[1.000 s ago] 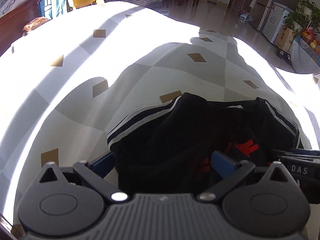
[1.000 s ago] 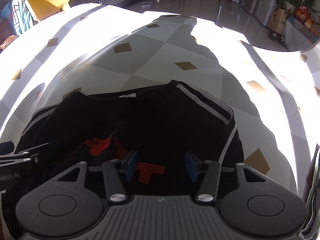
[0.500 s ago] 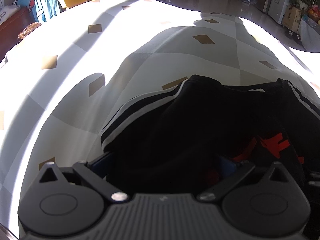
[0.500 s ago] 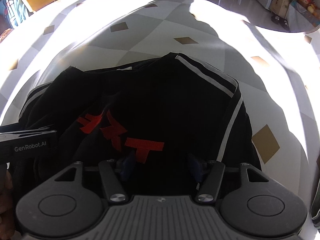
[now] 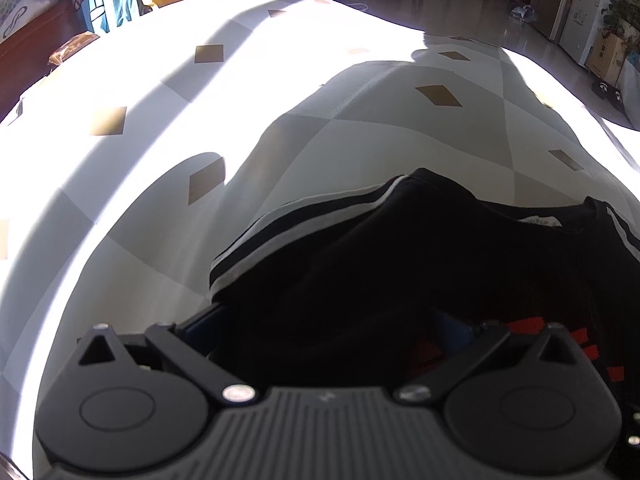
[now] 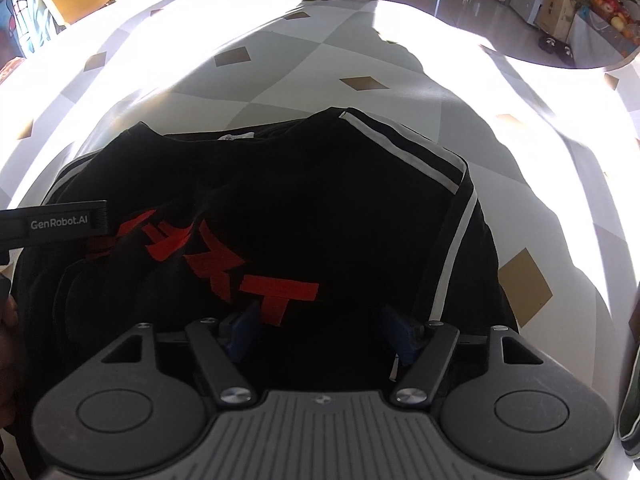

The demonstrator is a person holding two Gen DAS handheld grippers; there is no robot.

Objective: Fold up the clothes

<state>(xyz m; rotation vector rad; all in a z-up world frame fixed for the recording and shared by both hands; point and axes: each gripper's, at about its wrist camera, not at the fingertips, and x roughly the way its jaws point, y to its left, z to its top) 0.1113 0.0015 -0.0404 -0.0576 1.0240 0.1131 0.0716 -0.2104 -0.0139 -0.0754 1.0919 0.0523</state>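
On the sunlit desk (image 6: 440, 92), under both of your tools, lies the black garment (image 6: 320, 208), a top with white stripes down its sleeves and red lettering across the chest. It is bunched in the middle, with its collar toward the far edge.

Your right hand-held gripper (image 6: 320, 330) points steeply down into the cloth just below the lettering. Its jaws are opening, and dark fabric lies between the blue pads (image 6: 242, 334), which no longer seem to pinch it. Your left hand-held gripper (image 5: 328, 328) stands wide, with a thick roll of the garment filling the gap. Whether its pads press on that cloth, you cannot tell from here, since the fabric hides the fingertips.

The step in hand looks like laying down a fold and letting go. To do it well, let the right side release fully before lifting, so the cloth does not drag up with the pads. Lower the left side until the fold rests flat, keeping the striped sleeve (image 5: 304, 224) edge lined up with the one beneath. Then smooth the bunched middle toward the collar before the next fold.
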